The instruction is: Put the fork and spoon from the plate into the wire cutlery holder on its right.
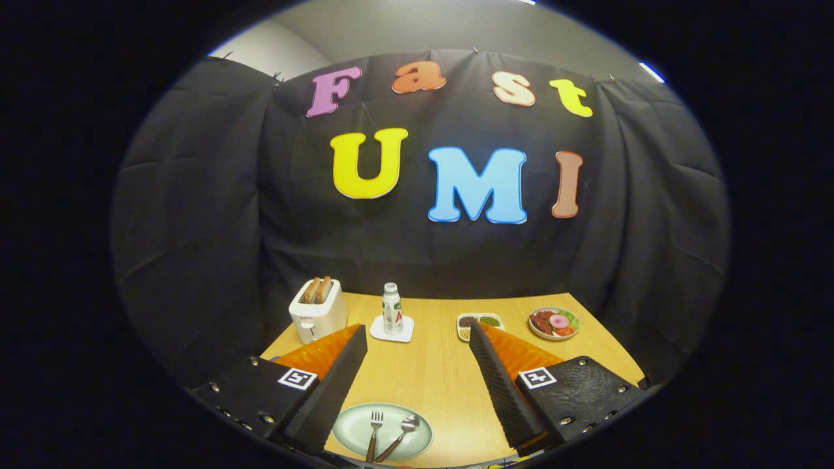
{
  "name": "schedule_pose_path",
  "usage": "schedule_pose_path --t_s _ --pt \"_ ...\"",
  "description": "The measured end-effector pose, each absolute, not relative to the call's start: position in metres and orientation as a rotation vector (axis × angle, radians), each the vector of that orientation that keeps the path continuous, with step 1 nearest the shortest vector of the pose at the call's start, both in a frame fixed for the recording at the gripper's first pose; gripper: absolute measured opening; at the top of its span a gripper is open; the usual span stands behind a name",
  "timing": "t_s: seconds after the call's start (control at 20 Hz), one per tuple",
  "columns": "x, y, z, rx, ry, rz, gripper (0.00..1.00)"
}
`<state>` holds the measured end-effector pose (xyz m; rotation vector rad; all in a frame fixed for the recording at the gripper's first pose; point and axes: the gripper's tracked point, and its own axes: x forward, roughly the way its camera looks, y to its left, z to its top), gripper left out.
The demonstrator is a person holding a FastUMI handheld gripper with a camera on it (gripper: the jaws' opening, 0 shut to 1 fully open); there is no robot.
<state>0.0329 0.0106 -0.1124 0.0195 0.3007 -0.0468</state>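
lying on one plate [352, 431]: one fork [374, 435], one spoon [402, 433]; gripper [417, 339] open above.

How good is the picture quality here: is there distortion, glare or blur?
Gripper view: strong fisheye bending curves the table edges; lighting is even, shadows soft; a mild sheen lies on the plate beside the fork and spoon; the open hand-held gripper looks sharp.

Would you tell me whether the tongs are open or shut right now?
Open. The tongs stand spread wide apart, with bare table between them and nothing gripped; the plate with fork and spoon lies between them.
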Motion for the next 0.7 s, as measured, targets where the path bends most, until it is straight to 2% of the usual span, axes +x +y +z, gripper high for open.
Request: schedule_pose_path --t_s 0.7 --pt "-0.001 0.043 -0.319 0.087 0.785 -0.098 0.97"
